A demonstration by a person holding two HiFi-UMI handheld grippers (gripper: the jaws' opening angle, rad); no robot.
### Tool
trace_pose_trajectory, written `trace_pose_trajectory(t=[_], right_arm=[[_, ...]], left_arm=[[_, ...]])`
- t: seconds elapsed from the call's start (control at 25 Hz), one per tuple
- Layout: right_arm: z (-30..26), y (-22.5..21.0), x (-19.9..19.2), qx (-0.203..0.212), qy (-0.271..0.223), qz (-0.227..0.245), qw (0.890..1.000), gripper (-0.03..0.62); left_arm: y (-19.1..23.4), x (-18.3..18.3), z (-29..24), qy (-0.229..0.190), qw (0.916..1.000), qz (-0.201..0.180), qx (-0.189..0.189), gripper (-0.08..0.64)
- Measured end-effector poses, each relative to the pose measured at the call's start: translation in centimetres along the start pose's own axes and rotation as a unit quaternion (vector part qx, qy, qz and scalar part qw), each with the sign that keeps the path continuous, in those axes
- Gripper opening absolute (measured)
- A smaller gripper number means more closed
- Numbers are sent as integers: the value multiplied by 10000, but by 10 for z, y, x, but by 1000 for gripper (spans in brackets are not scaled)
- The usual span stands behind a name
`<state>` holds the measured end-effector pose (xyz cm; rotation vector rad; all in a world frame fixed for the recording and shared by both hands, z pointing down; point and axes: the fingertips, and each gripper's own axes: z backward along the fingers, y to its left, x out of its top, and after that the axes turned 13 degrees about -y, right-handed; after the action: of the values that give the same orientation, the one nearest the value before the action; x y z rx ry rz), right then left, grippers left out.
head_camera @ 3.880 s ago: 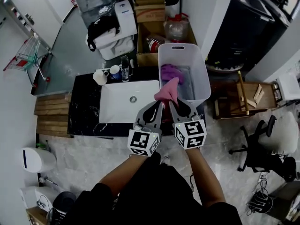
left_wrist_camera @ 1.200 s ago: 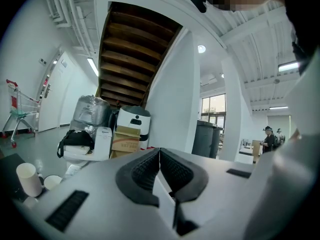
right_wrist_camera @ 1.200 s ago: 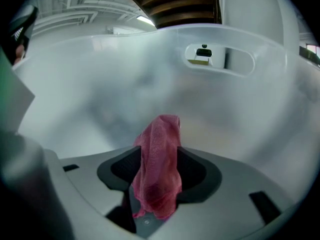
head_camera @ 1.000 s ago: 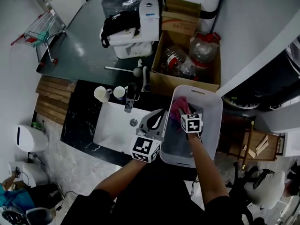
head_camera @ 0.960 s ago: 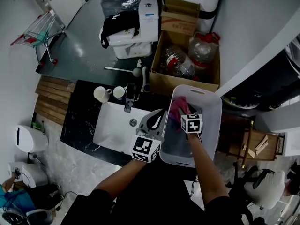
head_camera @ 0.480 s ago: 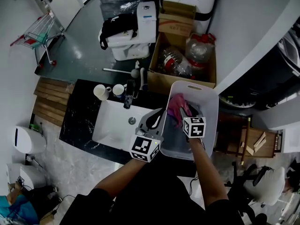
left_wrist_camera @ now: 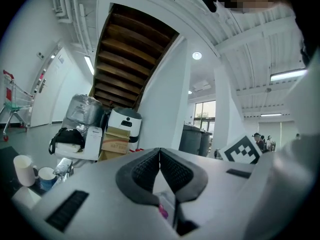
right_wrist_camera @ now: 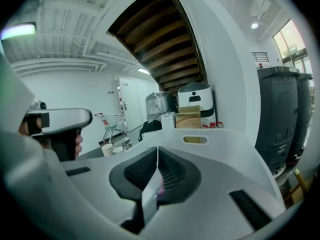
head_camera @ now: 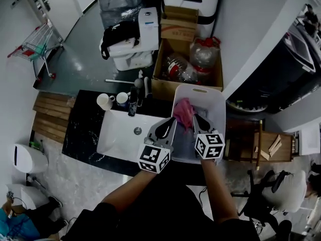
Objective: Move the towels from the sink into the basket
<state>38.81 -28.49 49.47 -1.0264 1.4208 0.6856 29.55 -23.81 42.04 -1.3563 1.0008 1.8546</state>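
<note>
A pink towel [head_camera: 183, 112] lies bunched in the far left part of the white basket [head_camera: 199, 89], right of the white sink [head_camera: 120, 134]; the sink shows only its drain. My right gripper [head_camera: 195, 116] hangs above the basket, just right of the towel. Its jaws have just been closing and now meet with nothing between them [right_wrist_camera: 158, 149]. The basket's far rim with its handle slot [right_wrist_camera: 196, 140] lies ahead of it. My left gripper [head_camera: 172, 119] hovers over the basket's left edge, shut and empty [left_wrist_camera: 160, 151].
Two cups [head_camera: 106, 101] and a faucet [head_camera: 132, 104] stand on the black counter behind the sink. A cardboard box of plastic bottles [head_camera: 185, 67] sits beyond the basket. A wooden rack [head_camera: 257, 145] and an office chair [head_camera: 273, 195] are to the right.
The right gripper has risen out of the basket, away from the pink towel, and its jaws have closed empty. The towel stays in the basket. The left gripper has shifted slightly.
</note>
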Motion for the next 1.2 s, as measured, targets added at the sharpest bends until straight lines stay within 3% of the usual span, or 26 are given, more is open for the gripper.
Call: trace_pose_trajectory(t=[0.4, 0.68, 1.2], right_arm=[[24, 35, 45, -102, -639, 881, 9940, 17], [28, 30, 52, -186, -762, 875, 9931, 17], [31, 10, 41, -347, -559, 917, 9936, 17]], left_arm=[[-10, 0, 2, 55, 9998, -139, -163, 14], [-8, 2, 6, 44, 9998, -169, -119, 14], [-8, 1, 4, 58, 9998, -139, -115, 14]])
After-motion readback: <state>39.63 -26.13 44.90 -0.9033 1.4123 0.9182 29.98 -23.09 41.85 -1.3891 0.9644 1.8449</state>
